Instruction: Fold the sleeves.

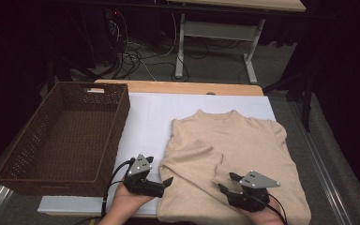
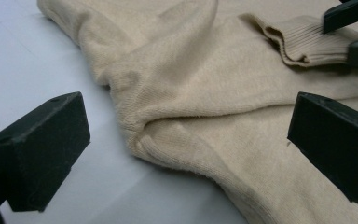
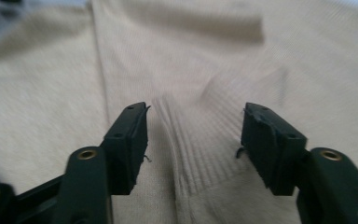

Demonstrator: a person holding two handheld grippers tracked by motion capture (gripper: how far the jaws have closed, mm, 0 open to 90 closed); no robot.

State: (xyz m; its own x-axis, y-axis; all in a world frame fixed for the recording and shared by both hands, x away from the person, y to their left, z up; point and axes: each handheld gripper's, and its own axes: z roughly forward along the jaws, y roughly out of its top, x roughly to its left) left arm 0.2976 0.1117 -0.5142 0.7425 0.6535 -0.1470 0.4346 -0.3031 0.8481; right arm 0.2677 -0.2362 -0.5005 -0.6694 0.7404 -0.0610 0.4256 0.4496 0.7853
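Note:
A beige knit sweater (image 1: 234,145) lies flat on a white sheet (image 1: 145,117), with one sleeve folded across its body. My left gripper (image 1: 161,171) stands open at the sweater's lower left edge. In the left gripper view its jaws (image 2: 186,126) straddle a fold of the sweater (image 2: 205,84) without touching it. My right gripper (image 1: 225,181) is open just above the folded sleeve's ribbed cuff (image 1: 220,171). In the right gripper view the cuff (image 3: 200,149) lies between the parted jaws (image 3: 193,135), and the pads do not press on it. The right gripper's jaw tips (image 2: 354,28) also appear beside the cuff (image 2: 303,46).
A brown woven basket (image 1: 51,178) stands at the table's left, its inside bare. The wooden table edge (image 1: 178,86) shows beyond the sheet. Another table's white legs (image 1: 180,51) and loose cables (image 1: 136,56) are on the floor behind.

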